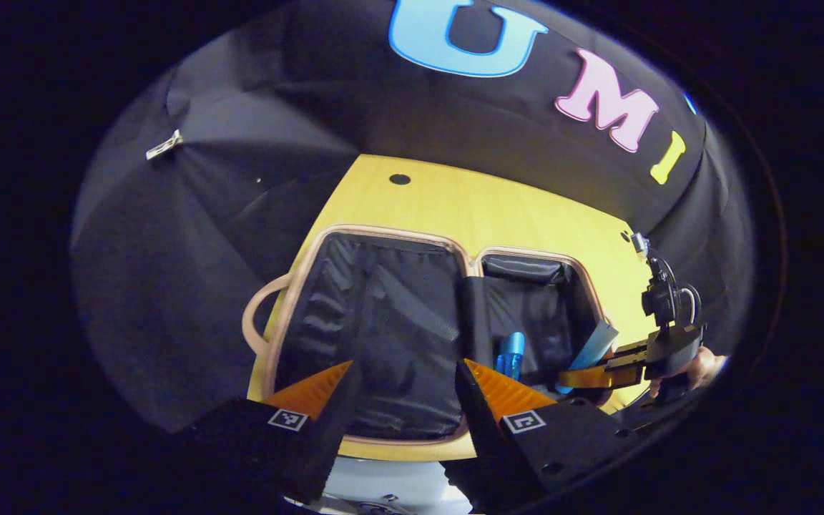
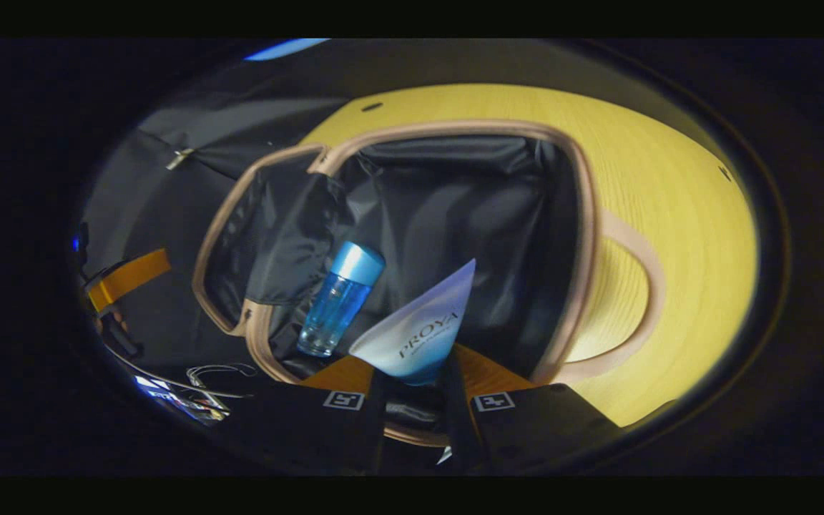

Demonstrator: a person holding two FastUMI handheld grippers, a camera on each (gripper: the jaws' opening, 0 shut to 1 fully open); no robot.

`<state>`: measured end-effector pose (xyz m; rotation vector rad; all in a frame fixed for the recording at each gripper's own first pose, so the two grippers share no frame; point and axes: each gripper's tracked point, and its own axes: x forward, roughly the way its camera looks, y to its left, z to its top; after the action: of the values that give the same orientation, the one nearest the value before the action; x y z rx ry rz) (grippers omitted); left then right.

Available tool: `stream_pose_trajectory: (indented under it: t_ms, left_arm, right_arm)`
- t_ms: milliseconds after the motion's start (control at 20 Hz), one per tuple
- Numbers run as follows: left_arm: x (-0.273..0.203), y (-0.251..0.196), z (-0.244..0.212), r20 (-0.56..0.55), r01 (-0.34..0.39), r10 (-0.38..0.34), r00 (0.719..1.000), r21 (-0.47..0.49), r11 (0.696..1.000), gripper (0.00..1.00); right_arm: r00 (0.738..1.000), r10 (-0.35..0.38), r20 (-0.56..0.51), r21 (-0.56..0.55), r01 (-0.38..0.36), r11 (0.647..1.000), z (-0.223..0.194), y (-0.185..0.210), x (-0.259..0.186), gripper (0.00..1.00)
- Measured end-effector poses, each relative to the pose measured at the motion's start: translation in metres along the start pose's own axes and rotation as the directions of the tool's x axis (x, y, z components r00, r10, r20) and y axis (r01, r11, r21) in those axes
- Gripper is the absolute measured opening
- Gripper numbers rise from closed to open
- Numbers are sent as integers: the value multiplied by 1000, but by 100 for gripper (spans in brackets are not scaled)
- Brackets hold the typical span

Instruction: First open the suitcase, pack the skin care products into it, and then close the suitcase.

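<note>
Black-lined tan suitcase [image 2: 584, 214] is lying open; the right hand-held gripper [image 2: 412, 390] is clenching a white-blue squeeze tube [image 2: 419, 336] over it, beside the blue glass bottle [image 2: 337, 300]. Next: lowering, releasing. Left hand-held gripper [image 1: 405, 400] is hanging released.

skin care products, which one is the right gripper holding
The white tube, pinched between the right gripper fingers over the open suitcase. The blue bottle already lies loose inside.
</note>
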<state>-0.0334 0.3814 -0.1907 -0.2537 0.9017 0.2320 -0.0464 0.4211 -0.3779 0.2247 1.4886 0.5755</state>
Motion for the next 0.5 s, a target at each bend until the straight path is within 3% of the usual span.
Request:
stream_pose_trajectory:
  t_ms: [150,200,250,300,350,400,500]
  left_arm:
    - [1,47,-15,-18,-57,55,998,-95,994,83]
    - [1,59,-18,-23,-79,76,997,-119,990,83]
    - [3,69,-19,-22,-98,95,995,-139,985,83]
    - [4,75,-19,-20,-100,98,995,-153,983,84]
    - [3,82,-16,-16,-101,100,995,-161,982,83]
    - [4,88,-11,-11,-100,100,995,-164,981,84]
    - [12,104,-7,-10,-117,117,993,-160,980,84]
  right_arm:
    - [998,-28,-51,56,30,998,0,8,9,41]
    - [997,-42,-68,81,48,996,0,6,8,34]
    - [995,-55,-78,100,63,993,0,5,7,41]
    - [994,-72,-78,99,79,992,-1,2,7,41]
    - [993,-88,-77,91,94,991,-2,-1,5,35]
    - [992,-101,-70,90,107,990,-3,-3,1,39]
    - [999,-39,15,149,36,988,11,11,-7,60]
